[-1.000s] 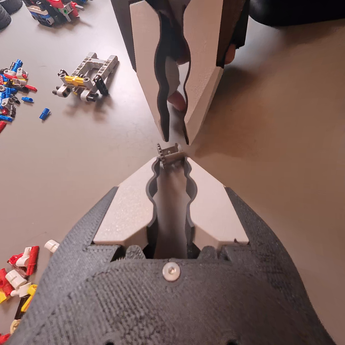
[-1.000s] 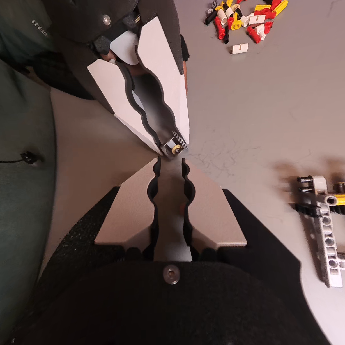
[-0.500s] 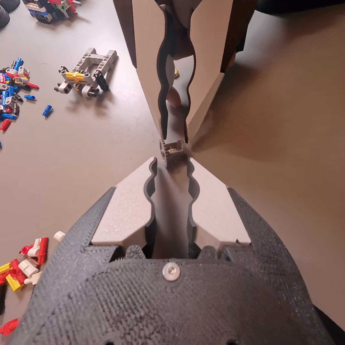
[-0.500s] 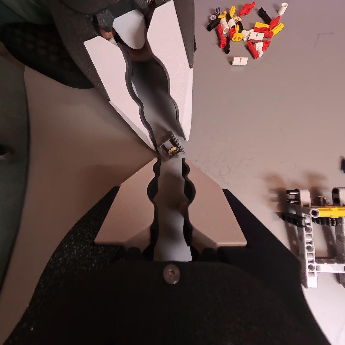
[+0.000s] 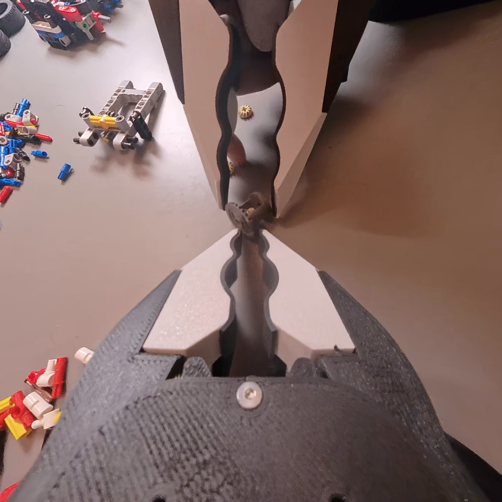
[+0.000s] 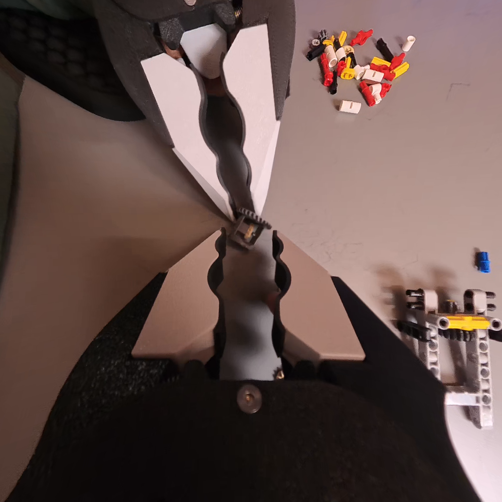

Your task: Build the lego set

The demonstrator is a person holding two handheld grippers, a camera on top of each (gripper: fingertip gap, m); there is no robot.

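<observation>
A small grey gear housing [image 5: 245, 214] with a toothed ring and a tan gear inside is held above the table. My left gripper [image 5: 250, 231] is shut on it, and in the right wrist view it comes down from the top and pinches the housing [image 6: 248, 228] at its toothed end. My right gripper [image 6: 247, 232] is open, with its jaws standing on either side of the housing's lower end. In the left wrist view the right gripper [image 5: 247, 207] reaches in from the top.
A grey beam frame with a yellow axle piece [image 5: 119, 119] lies left, also seen at the right [image 6: 461, 353]. There is a red, white and yellow pile [image 6: 358, 68], a blue and red pile [image 5: 13, 141], a loose blue pin [image 5: 64, 171], a tan gear [image 5: 245, 111] and a part-built vehicle [image 5: 68, 24]. Only a small space, under 4 cm, lies between the two pairs of fingers.
The two grippers have come closer together. The housing has turned between the tips. My left jaws have narrowed on it and my right jaws have widened a little around it.
</observation>
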